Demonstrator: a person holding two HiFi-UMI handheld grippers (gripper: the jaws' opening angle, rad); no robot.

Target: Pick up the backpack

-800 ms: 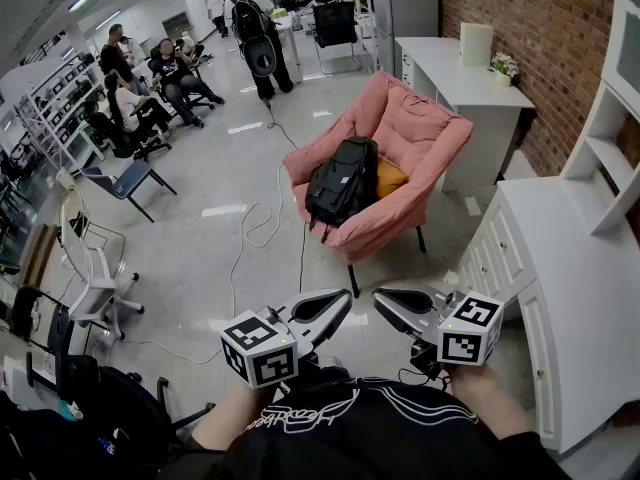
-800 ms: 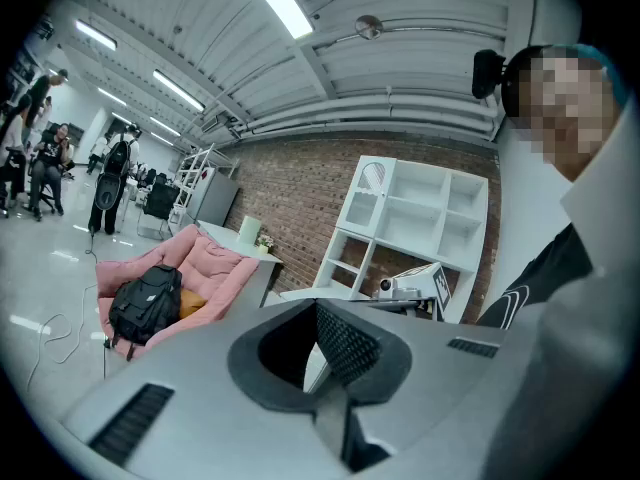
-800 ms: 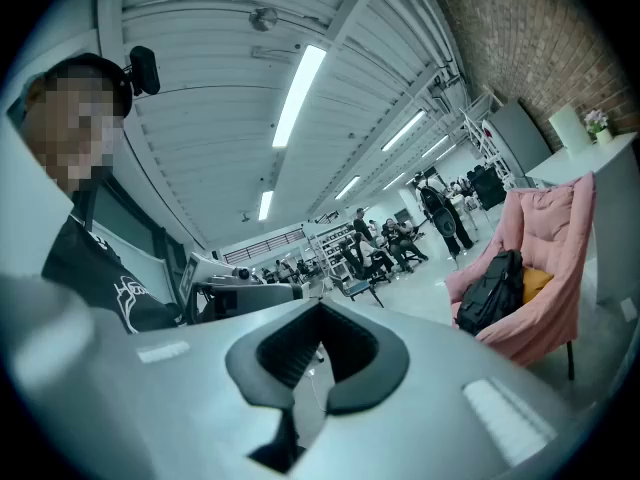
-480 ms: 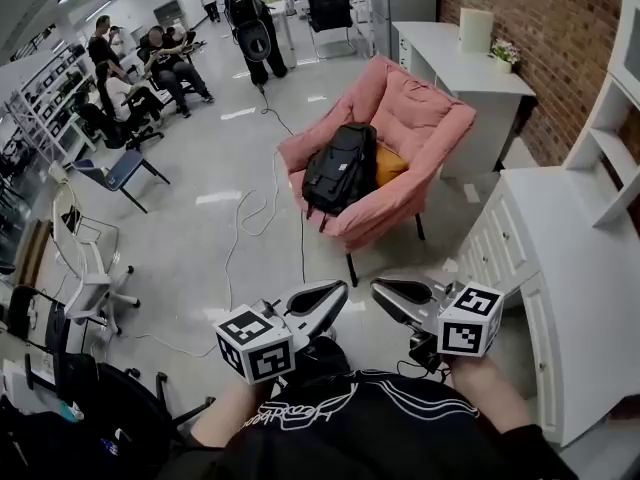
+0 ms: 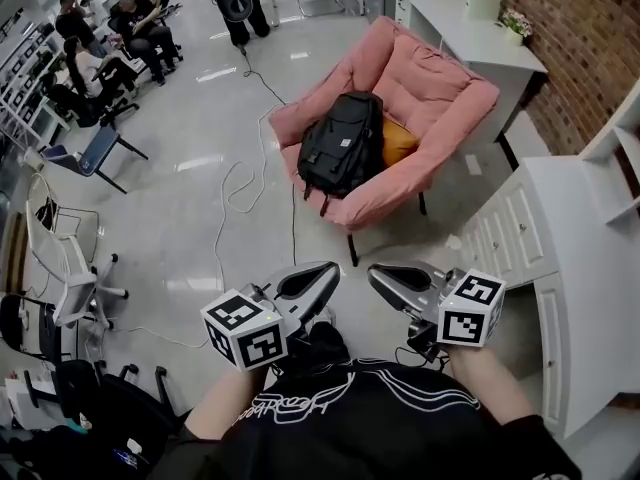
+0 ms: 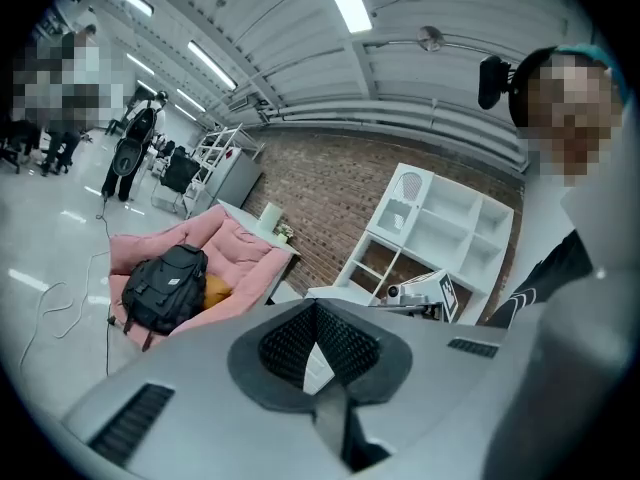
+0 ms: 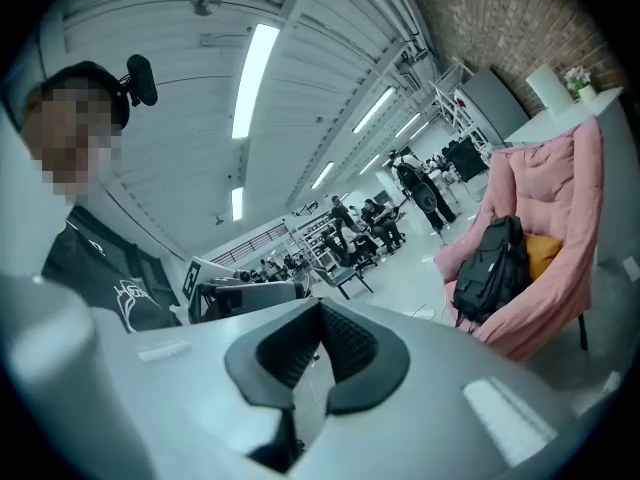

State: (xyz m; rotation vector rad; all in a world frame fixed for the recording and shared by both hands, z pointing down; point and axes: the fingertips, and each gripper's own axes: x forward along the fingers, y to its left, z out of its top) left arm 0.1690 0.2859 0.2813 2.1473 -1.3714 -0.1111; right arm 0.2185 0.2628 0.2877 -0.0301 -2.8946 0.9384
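Note:
A black backpack (image 5: 342, 143) leans upright on the seat of a pink armchair (image 5: 440, 98), with an orange cushion (image 5: 398, 142) beside it. The same backpack (image 6: 165, 288) shows far off in the left gripper view and the backpack (image 7: 492, 265) likewise in the right gripper view. My left gripper (image 5: 326, 271) and right gripper (image 5: 378, 273) are held side by side close to my chest, well short of the chair. Both have their jaws shut with nothing between them.
A white cabinet with drawers (image 5: 560, 258) stands at the right, a white desk (image 5: 470, 28) behind the chair against the brick wall. Cables (image 5: 240, 198) trail over the floor left of the chair. Office chairs (image 5: 70, 278) and several seated people (image 5: 100, 38) are at the left.
The view has moved closer to the armchair and tipped down. Both grippers keep their place in front of me, shut as before.

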